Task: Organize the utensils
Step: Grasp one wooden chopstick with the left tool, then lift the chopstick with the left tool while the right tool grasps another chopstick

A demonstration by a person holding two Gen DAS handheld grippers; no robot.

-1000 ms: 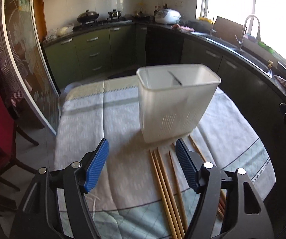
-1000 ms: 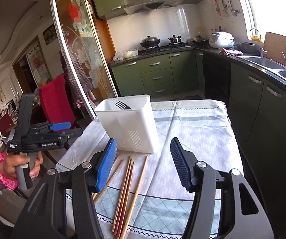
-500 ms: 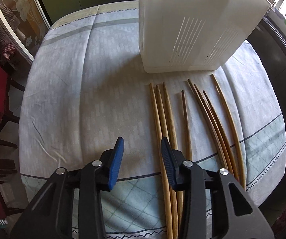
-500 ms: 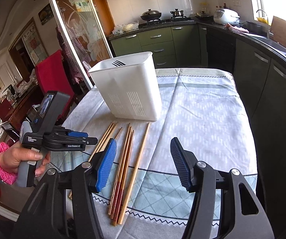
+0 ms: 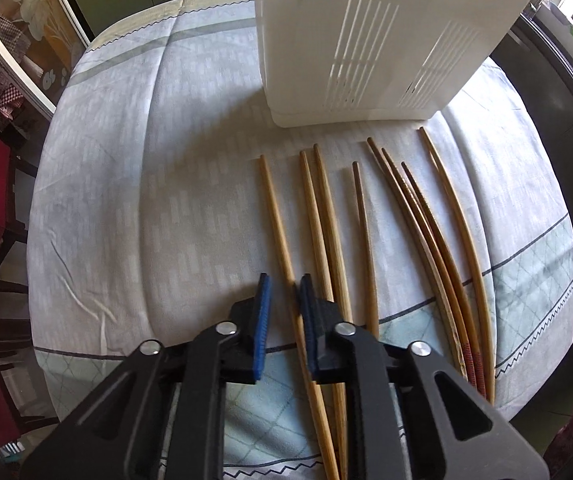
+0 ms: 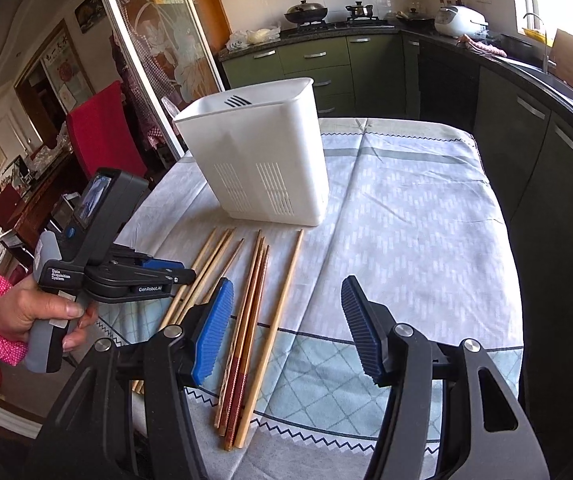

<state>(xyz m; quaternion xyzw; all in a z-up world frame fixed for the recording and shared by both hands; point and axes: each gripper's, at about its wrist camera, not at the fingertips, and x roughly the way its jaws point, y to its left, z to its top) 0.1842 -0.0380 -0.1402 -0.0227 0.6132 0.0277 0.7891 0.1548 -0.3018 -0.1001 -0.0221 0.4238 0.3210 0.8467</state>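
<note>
Several wooden chopsticks (image 5: 366, 216) lie side by side on the tablecloth in front of a white slotted utensil holder (image 5: 378, 40). My left gripper (image 5: 284, 296) is low over the leftmost chopstick (image 5: 276, 216), its blue pads nearly shut around it with a narrow gap showing. In the right wrist view the left gripper (image 6: 184, 274) sits over the left chopsticks (image 6: 206, 264). My right gripper (image 6: 286, 320) is wide open and empty, above the near end of the right chopsticks (image 6: 254, 304). The holder (image 6: 262, 160) has a dark fork head inside.
The table (image 6: 406, 216) has a pale blue-grey cloth; its front edge is just below my grippers. A red chair (image 6: 102, 128) and a glass sliding door stand to the left. Dark green kitchen cabinets run behind and along the right.
My left gripper has tilted down toward the table, moved onto the leftmost chopstick and narrowed its jaws from wide open to nearly shut. That chopstick has shifted left, away from its neighbours. My right gripper stays open.
</note>
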